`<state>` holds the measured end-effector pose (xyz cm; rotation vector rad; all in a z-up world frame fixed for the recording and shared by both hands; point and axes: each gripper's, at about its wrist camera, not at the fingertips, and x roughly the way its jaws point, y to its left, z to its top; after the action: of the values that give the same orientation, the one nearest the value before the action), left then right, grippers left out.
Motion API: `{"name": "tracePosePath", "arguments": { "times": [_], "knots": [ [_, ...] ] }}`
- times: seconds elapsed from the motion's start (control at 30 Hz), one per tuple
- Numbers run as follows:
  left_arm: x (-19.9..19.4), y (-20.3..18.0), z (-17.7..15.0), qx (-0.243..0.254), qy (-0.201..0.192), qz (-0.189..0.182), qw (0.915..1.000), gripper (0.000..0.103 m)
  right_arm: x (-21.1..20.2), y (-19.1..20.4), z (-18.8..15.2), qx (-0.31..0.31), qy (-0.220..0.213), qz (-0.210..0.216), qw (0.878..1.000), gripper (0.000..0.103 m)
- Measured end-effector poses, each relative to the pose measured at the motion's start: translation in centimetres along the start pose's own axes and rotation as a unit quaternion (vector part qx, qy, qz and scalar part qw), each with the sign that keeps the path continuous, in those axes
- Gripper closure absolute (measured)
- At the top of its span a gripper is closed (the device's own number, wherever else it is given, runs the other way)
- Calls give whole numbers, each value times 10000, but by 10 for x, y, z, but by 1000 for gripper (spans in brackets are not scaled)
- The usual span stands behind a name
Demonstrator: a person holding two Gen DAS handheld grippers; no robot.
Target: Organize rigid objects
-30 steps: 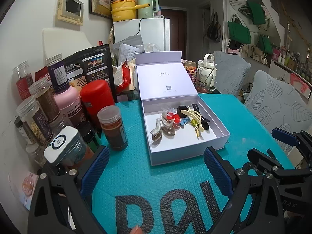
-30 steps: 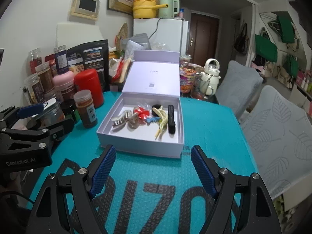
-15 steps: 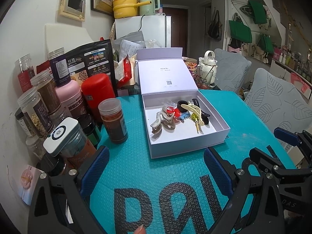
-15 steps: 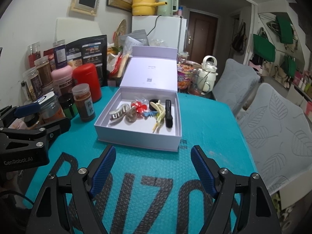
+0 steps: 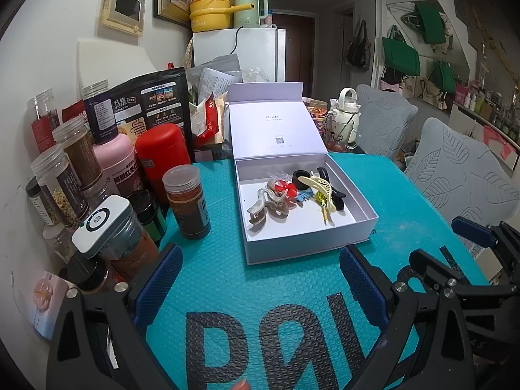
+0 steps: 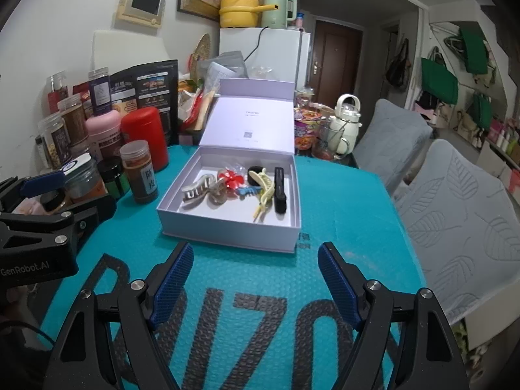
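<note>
Left gripper (image 5: 260,279) and right gripper (image 6: 255,279), jaws spread wide and empty, over the teal bubble-textured bench (image 6: 341,201); the left gripper's black body reads "GenRobot.AI". The open white box (image 6: 227,227), lid upright, holds plastic hair clips (image 6: 234,183); clear-lidded spice jars (image 5: 187,201) stand beside it.

Left wrist view: looks forward and down between its own wide-set jaws at the teal mat (image 5: 227,279), close above it; white box (image 5: 302,243) just ahead, slightly right of centre
Right wrist view: same low forward angle between its jaws, set further right; white box (image 6: 227,230) just ahead, slightly left of centre
Shared: box, mat, jar cluster (image 5: 81,175) beyond the left jaw, chairs (image 6: 455,201) to the right
Cross-sight: right gripper (image 5: 471,260) shows at right edge of left view; left gripper (image 6: 48,201) at left edge of right view
</note>
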<state>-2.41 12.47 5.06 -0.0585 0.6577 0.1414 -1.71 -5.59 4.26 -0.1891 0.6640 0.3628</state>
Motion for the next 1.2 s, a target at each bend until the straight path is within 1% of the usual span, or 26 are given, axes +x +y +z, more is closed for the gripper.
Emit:
{"name": "tracePosePath", "arguments": {
  "times": [0.43, 1.2],
  "knots": [
    [-6, -9, -1, 111, -5, -14, 9999, 4, -3, -4, -1, 37, -4, -31, 10000, 23],
    [-8, -10, -4, 142, 50, -30, 9999, 4, -4, -2, -1, 9, -13, -41, 10000, 23]
  ]
}}
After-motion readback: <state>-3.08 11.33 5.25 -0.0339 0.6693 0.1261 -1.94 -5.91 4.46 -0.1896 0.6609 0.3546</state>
